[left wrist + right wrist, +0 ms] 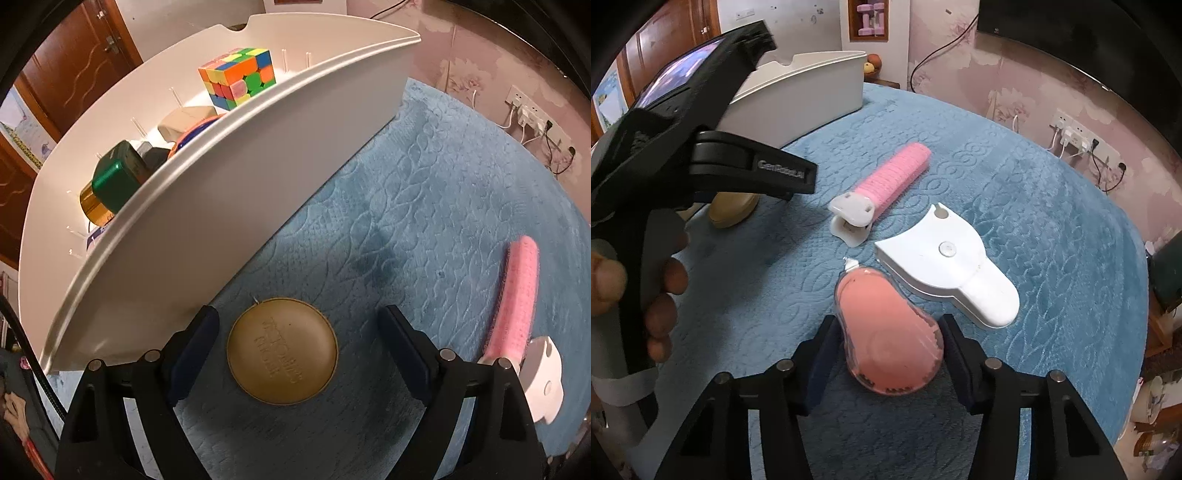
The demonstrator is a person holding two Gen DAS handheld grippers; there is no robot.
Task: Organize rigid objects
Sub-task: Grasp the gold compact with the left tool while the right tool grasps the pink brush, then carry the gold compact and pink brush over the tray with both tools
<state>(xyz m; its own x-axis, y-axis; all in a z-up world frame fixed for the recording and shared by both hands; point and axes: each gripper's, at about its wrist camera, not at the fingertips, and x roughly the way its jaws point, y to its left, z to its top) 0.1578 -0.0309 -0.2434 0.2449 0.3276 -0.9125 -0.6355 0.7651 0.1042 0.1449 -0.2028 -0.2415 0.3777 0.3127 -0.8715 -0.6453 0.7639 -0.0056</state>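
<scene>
Blue quilted cloth (1015, 166) covers the table, with the white bin (229, 229) at its far left already holding a puzzle cube (238, 77). Just beside the bin lies the tan round case (282, 352), between the spread, empty fingers of the left gripper (295, 343). The right gripper (886, 354) brackets the pink tape dispenser (886, 339), whether touching is unclear. Both look light, stiff and smooth; flat sides suit gripping.

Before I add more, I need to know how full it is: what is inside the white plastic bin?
Inside the white plastic bin: a multicoloured puzzle cube, a beige block, a green box and a gold cylinder. The near wall hides the bin's floor.
</scene>
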